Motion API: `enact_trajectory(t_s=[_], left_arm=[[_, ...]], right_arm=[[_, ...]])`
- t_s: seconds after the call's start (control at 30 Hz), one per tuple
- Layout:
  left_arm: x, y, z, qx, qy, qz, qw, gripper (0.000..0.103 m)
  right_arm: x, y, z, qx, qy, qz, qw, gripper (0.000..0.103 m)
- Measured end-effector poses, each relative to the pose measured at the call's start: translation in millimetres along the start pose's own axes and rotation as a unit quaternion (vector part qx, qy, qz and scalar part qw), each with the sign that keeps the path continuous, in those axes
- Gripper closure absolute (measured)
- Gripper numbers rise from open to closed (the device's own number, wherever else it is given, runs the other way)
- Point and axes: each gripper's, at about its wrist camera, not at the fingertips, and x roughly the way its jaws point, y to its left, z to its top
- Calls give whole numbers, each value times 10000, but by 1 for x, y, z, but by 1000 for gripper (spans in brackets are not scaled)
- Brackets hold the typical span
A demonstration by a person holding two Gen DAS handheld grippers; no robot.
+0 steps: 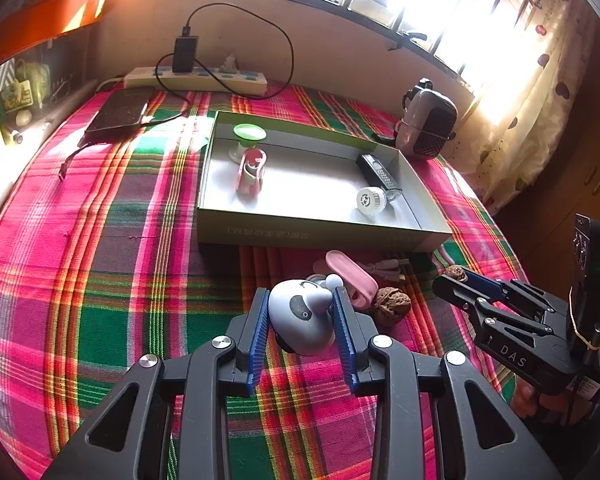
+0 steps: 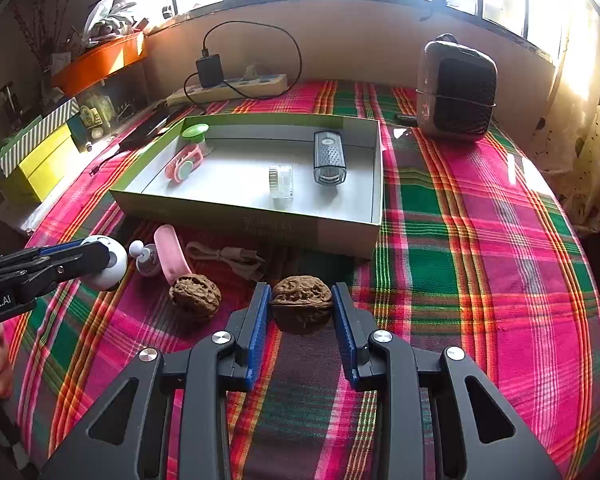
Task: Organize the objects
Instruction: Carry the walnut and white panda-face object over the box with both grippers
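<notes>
My left gripper [image 1: 300,312] is shut on a white panda toy [image 1: 302,314], held just above the plaid cloth; it also shows in the right wrist view [image 2: 108,262]. My right gripper [image 2: 302,304] is shut on a walnut [image 2: 302,308], in front of the open grey box [image 2: 340,232]; in the left wrist view it [image 1: 452,276] shows at the right. A second walnut [image 2: 196,296] lies on the cloth beside a pink case [image 2: 170,254] and a pink cable [image 2: 232,258].
The box [image 1: 320,236] holds a green-topped piece [image 2: 195,132], a pink holder [image 2: 184,166], a small clear jar [image 2: 281,182] and a black grater [image 2: 329,156]. A small heater [image 2: 456,88], power strip [image 2: 228,88] and phone [image 1: 118,112] sit behind.
</notes>
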Motion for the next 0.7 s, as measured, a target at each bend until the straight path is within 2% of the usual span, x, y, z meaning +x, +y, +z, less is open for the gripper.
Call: enact_trajectory(t_s=[0.33, 0.7], left_arm=[[-2, -2, 23, 63, -182, 19, 9998, 74], [19, 1, 52, 70, -183, 168, 9997, 74]], right_arm=[[-4, 4, 31, -88, -160, 306, 9994, 70], [18, 14, 84, -291, -292, 489, 9980, 71]])
